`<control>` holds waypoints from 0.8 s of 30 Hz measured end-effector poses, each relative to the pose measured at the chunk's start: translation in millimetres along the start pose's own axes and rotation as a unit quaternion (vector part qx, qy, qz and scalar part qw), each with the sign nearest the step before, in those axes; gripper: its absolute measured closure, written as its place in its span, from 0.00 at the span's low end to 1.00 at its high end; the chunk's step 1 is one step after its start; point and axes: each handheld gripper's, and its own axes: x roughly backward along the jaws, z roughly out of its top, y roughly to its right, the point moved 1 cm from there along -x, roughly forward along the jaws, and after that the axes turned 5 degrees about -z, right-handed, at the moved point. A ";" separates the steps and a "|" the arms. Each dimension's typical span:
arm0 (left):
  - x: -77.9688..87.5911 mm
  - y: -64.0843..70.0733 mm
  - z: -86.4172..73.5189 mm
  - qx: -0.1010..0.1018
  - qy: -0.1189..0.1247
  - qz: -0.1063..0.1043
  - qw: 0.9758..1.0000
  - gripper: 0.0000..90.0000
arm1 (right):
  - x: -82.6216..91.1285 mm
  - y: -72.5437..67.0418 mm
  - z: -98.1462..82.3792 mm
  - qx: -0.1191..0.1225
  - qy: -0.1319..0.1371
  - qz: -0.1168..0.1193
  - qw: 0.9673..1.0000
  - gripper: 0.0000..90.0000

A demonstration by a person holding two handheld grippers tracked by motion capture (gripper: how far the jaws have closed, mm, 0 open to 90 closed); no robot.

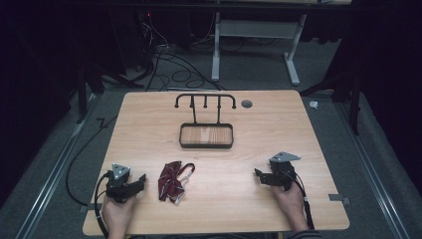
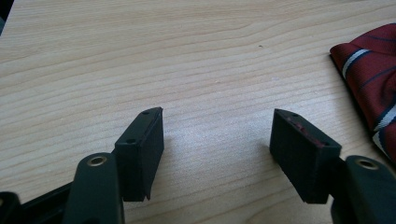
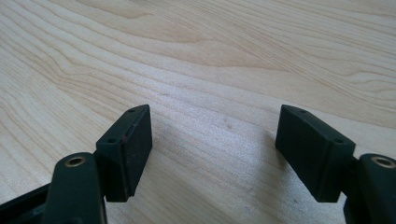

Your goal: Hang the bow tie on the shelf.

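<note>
Tabletop (image 1: 149, 114): light wood, rectangular. Black wire rack with a hook bar and a wood-floored tray (image 1: 206, 135) sits just past centre toward 12 o'clock. Dark red striped bow tie (image 1: 171, 181) lies crumpled at 7 o'clock, its pale strap looped on its 3 o'clock side. Left hand-held gripper (image 1: 142, 180) rests at 8 o'clock, jaws pointing at the bow tie, near it but apart. Right hand-held gripper (image 1: 258, 175) rests at 4 o'clock, jaws pointing toward 9 o'clock, well apart from the bow tie. Small grey disc (image 1: 246, 104) at 1 o'clock near the far edge.
</note>
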 end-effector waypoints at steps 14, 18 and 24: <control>0.0 0.0 0.1 0.001 0.000 0.000 1.000 0.39 | 0.0 -0.1 0.0 0.000 0.000 -0.001 1.000 0.32; 0.0 0.4 0.4 -0.004 -0.001 -0.002 1.000 0.40 | 0.1 -0.2 -0.1 0.000 0.000 -0.001 1.000 0.32; -0.2 0.5 0.6 -0.005 -0.001 -0.003 1.000 0.41 | 0.1 -0.1 -0.1 0.000 0.000 -0.001 1.000 0.32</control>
